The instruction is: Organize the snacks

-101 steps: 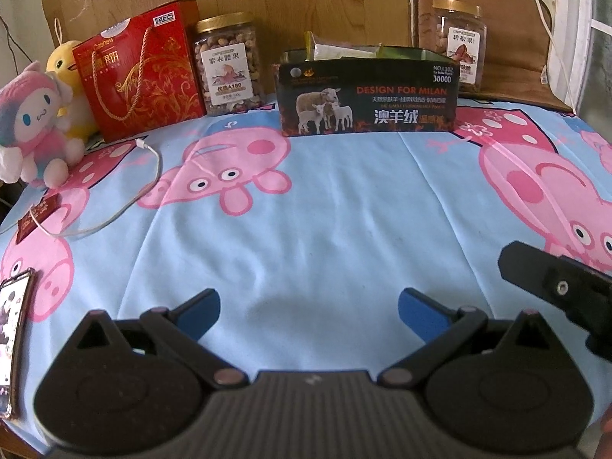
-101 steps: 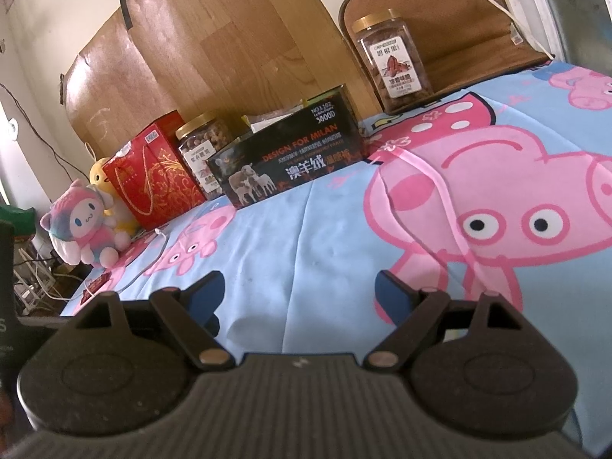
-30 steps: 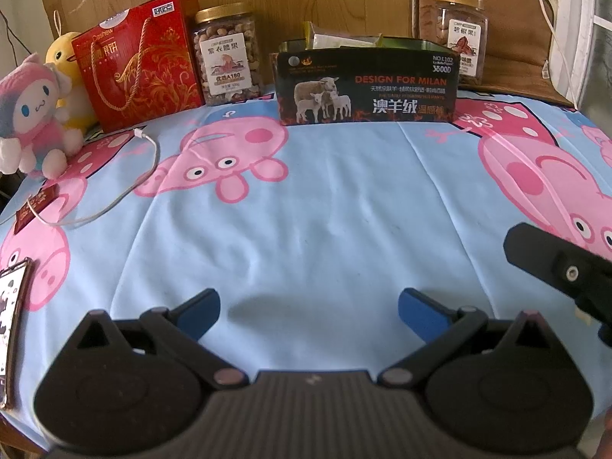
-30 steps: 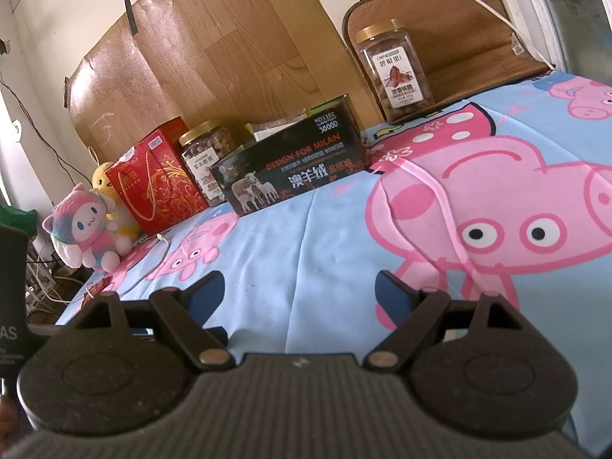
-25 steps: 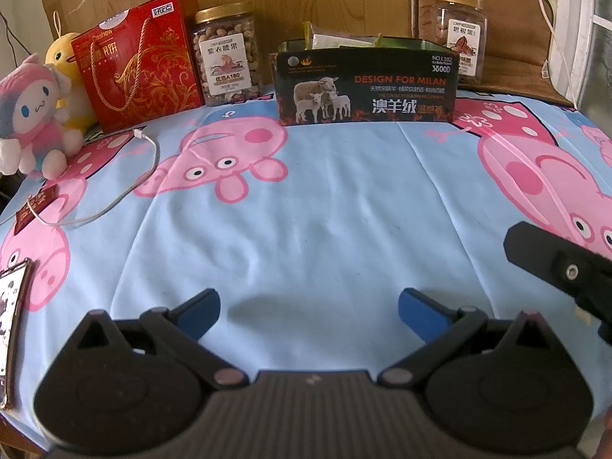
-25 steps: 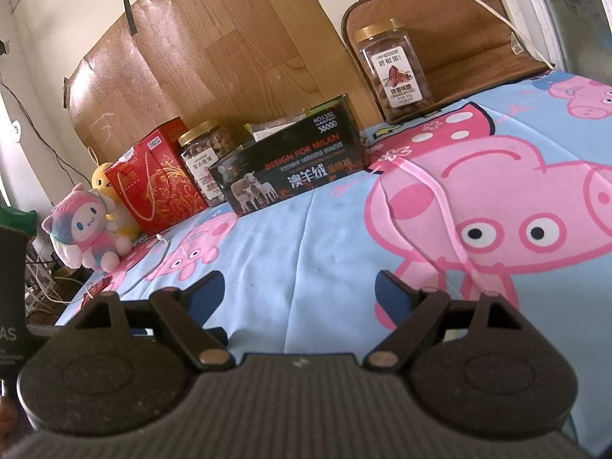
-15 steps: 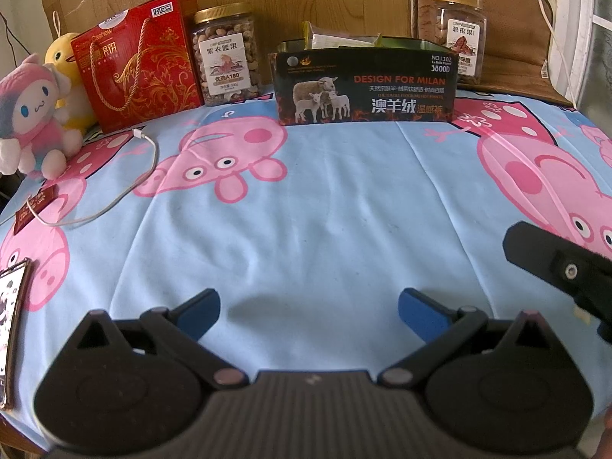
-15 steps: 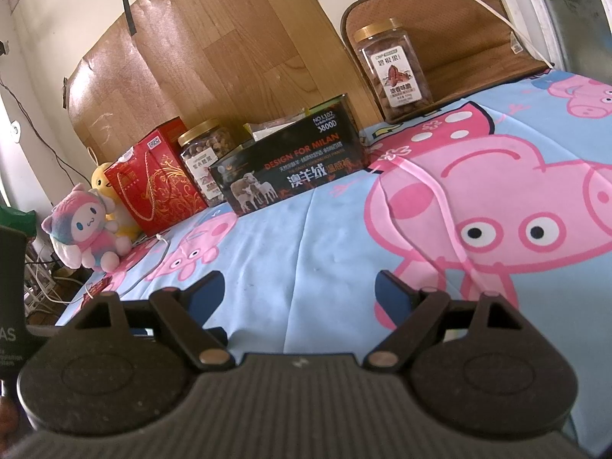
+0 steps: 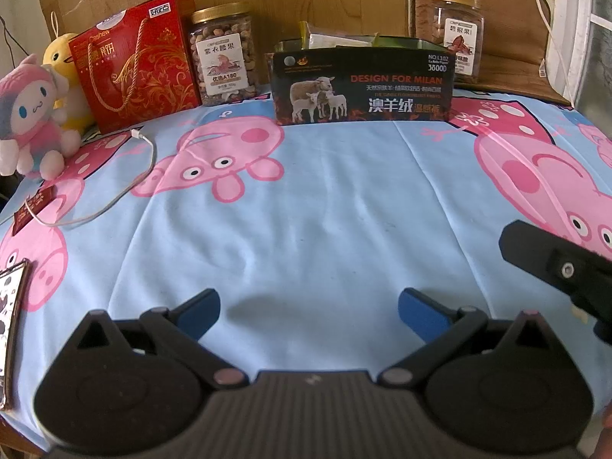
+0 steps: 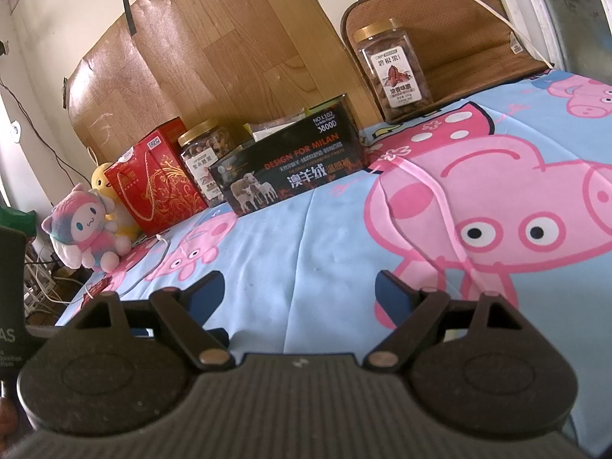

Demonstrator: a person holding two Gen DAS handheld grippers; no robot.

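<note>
Both tools are spread wide and hold nothing: the left tool (image 9: 308, 311) and the right tool (image 10: 300, 292) sit low in the frame over the blue pig sheet (image 9: 306, 199). At the top stand the black box (image 9: 363, 86), two nut jars (image 9: 223, 53) (image 9: 455, 34) and a red box (image 9: 134, 65).

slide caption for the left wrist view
Open left gripper over the bedsheet, facing black box and two nut jars.

We see a soft matt cotton sheet (image 9: 306, 199), two clear plastic jars (image 9: 223, 53) (image 10: 394, 69) with shiny gold lids, a glossy red paper bag (image 9: 134, 65), and a fuzzy plush toy (image 9: 26, 114).
</note>
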